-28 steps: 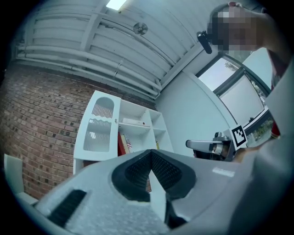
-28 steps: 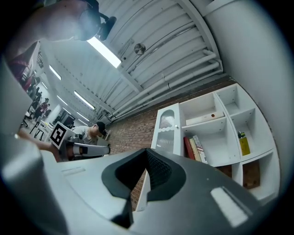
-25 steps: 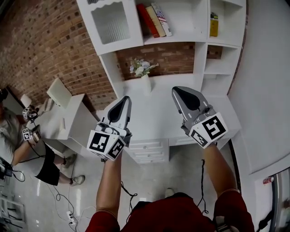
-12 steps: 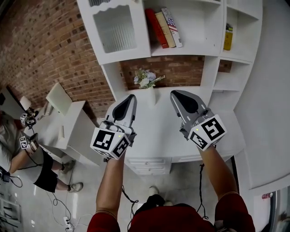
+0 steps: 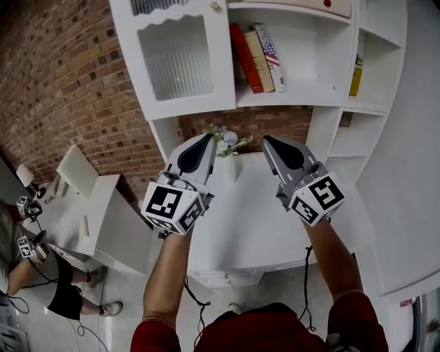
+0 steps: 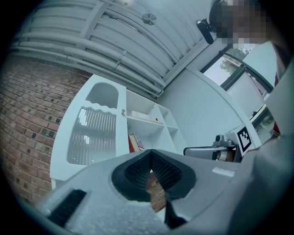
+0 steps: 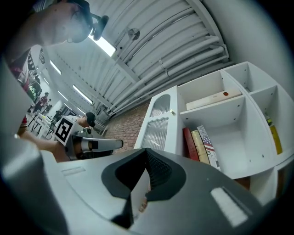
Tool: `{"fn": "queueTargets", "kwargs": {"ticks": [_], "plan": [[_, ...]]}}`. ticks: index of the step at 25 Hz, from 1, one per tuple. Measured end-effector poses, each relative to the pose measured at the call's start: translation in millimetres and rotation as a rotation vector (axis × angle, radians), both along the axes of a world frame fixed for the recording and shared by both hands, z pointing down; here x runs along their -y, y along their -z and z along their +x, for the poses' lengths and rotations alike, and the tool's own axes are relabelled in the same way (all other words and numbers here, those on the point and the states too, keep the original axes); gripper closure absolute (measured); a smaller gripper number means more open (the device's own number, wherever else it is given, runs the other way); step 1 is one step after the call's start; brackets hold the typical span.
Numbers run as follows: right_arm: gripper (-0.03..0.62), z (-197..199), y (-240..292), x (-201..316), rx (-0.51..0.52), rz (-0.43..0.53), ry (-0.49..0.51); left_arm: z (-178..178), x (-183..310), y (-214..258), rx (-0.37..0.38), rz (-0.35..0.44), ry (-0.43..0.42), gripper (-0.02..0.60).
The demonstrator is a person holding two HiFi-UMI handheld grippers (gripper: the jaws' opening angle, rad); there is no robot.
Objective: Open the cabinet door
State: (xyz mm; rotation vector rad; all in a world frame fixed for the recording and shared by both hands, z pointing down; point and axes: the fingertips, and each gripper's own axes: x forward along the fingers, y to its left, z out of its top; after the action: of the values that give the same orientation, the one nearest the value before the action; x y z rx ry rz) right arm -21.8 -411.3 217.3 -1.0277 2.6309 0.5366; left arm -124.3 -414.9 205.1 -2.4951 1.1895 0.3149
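Note:
A white wall cabinet has a ribbed-glass door (image 5: 175, 62), closed, with a small round knob (image 5: 215, 7) at its right edge. Both grippers are raised in front of it, side by side and pointing up, well short of the door. My left gripper (image 5: 207, 137) is shut with nothing in it. My right gripper (image 5: 267, 140) is also shut and empty. In the left gripper view the door (image 6: 92, 133) and knob (image 6: 123, 111) lie above and left of the jaws. In the right gripper view the door (image 7: 158, 131) and knob (image 7: 172, 111) sit just above the jaws.
Open shelves to the right of the door hold upright books (image 5: 260, 58). A vase of flowers (image 5: 230, 139) stands on the white desk (image 5: 254, 227) under the grippers. A small white table (image 5: 89, 206) and another person (image 5: 27, 261) are at the left, by a brick wall (image 5: 75, 89).
Both grippers have moved forward and a little up towards the cabinet, staying shut. The door and shelves now appear larger and lower in the head view.

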Motion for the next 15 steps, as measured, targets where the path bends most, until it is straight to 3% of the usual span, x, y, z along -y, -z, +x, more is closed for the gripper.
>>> {"fn": "queueTargets", "kwargs": {"ticks": [6, 15], "plan": [[0.582, -3, 8, 37, 0.037, -0.012, -0.014, 0, 40, 29, 0.026, 0.021, -0.019, 0.581], [0.582, 17, 31, 70, 0.048, 0.01, 0.036, 14, 83, 94, 0.059, 0.069, 0.053, 0.581]]}}
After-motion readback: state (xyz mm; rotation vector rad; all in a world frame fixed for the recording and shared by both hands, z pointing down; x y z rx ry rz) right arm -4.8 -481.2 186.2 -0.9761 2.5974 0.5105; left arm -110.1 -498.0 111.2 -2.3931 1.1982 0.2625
